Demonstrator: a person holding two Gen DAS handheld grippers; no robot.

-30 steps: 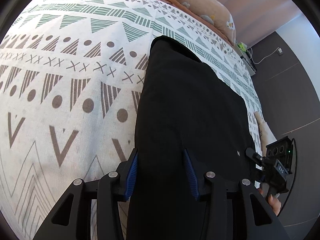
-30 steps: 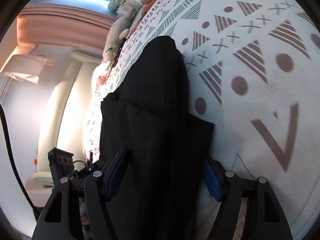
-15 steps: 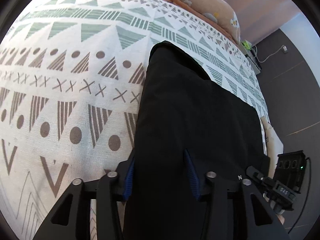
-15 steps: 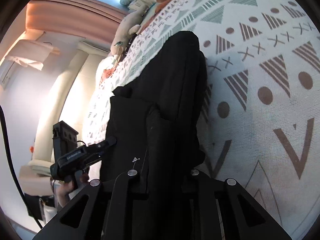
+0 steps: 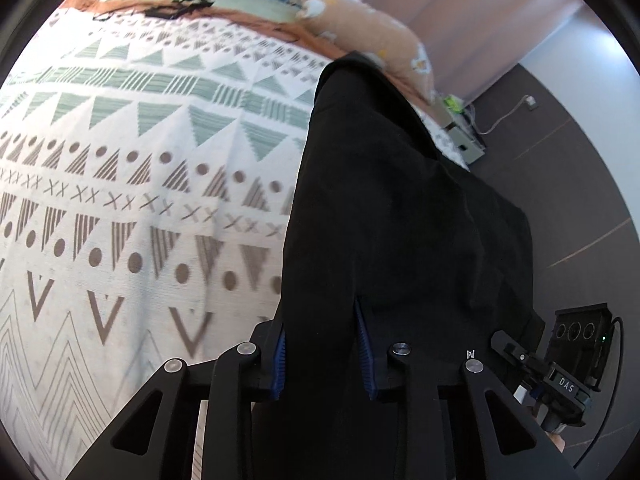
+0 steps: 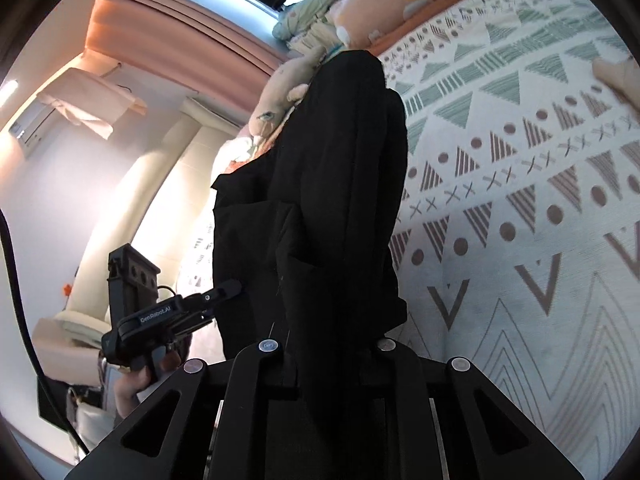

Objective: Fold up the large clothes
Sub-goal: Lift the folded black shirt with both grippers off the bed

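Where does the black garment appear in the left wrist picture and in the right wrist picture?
Left wrist view: black garment fills the centre and right, running from the gripper's blue pads up to the peach pillow.
Right wrist view: black garment stands in the centre.
Shared landmark: the patterned bedspread.

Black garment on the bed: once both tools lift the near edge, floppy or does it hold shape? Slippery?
Likely floppy: the black garment sags in soft folds and bunches between the right tool, shut on it. Probably fairly heavy cloth: it drapes in broad smooth panels toward the bed cover. Slipping seems unlikely; the left tool, closing, has thick fabric between its ribbed pads.
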